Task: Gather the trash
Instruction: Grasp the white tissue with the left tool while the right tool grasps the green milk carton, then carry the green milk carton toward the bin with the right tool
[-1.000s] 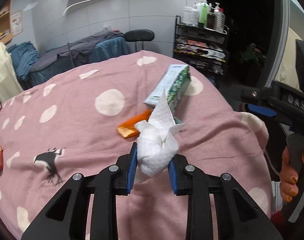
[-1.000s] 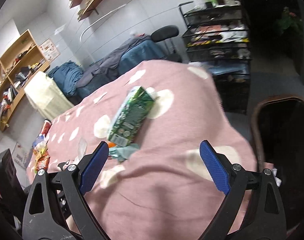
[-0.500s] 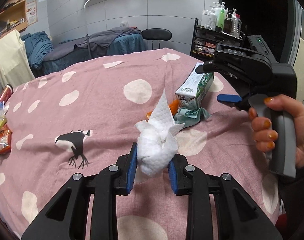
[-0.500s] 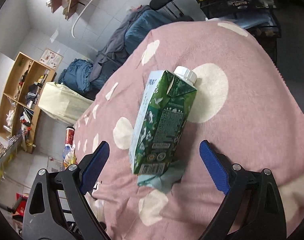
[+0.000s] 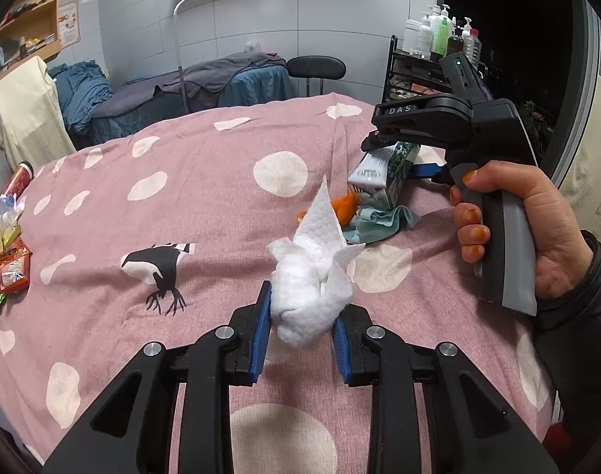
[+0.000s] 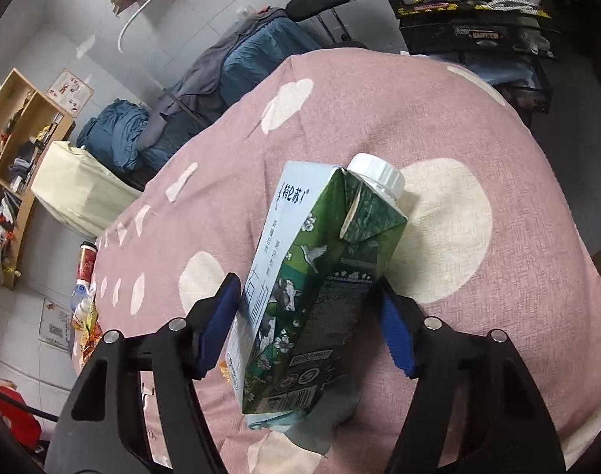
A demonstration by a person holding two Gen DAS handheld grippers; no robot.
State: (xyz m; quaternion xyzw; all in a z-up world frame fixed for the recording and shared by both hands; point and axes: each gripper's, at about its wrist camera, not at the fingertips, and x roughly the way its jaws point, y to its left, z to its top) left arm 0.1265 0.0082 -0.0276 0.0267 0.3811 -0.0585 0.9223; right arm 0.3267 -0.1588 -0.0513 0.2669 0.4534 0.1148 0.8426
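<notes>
Here, the left gripper clamps one crumpled paper towel; the right gripper squeezes one green milk carton beyond it.

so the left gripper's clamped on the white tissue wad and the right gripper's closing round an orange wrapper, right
Not the wrapper: the right wrist view shows the right gripper around the green milk carton. The left gripper does clamp the tissue wad.

Bedspread: dusty pink, cream blotches, black deer print
Crumpled tissue: white
Milk carton: dark green and pale blue, cow and flower artwork, white cap
Cloth: teal
Wrapper: orange
Gripper pads: blue
</notes>
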